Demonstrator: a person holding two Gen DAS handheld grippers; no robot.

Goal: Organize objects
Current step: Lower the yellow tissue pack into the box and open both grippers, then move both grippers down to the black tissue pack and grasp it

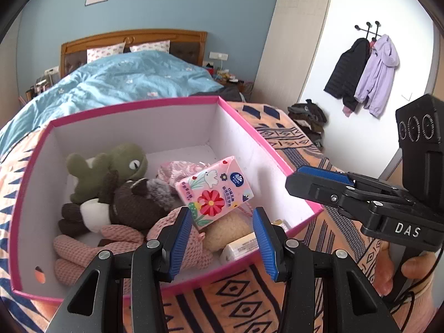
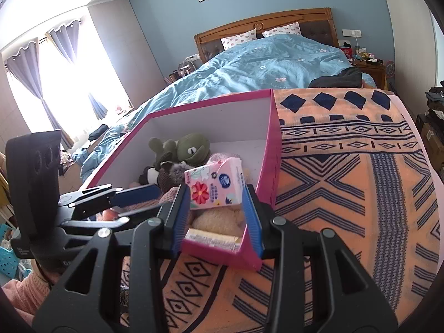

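A pink box (image 1: 133, 106) with white walls sits on an orange patterned blanket (image 1: 244, 299) on the bed. Inside it lie a green plush (image 1: 111, 166), a brown plush (image 1: 133, 205), a pink knitted toy (image 1: 116, 241), a beige plush (image 1: 230, 230) and a pale packet (image 1: 241, 245). A pink flowered tissue pack (image 1: 213, 188) rests tilted on top of them, touched by neither gripper. My left gripper (image 1: 222, 216) hovers open over the box's near edge. My right gripper (image 1: 294, 181) stands open at the box's right wall; in its own view the right gripper (image 2: 216, 194) frames the tissue pack (image 2: 213, 186).
Behind the box lie a blue duvet (image 1: 133, 77) and a wooden headboard (image 1: 133, 37). Jackets (image 1: 363, 75) hang on the wall at right, above a clothes pile (image 1: 308, 116). A person's hand (image 1: 388, 266) holds the right gripper. Bare blanket (image 2: 347, 180) stretches right of the box.
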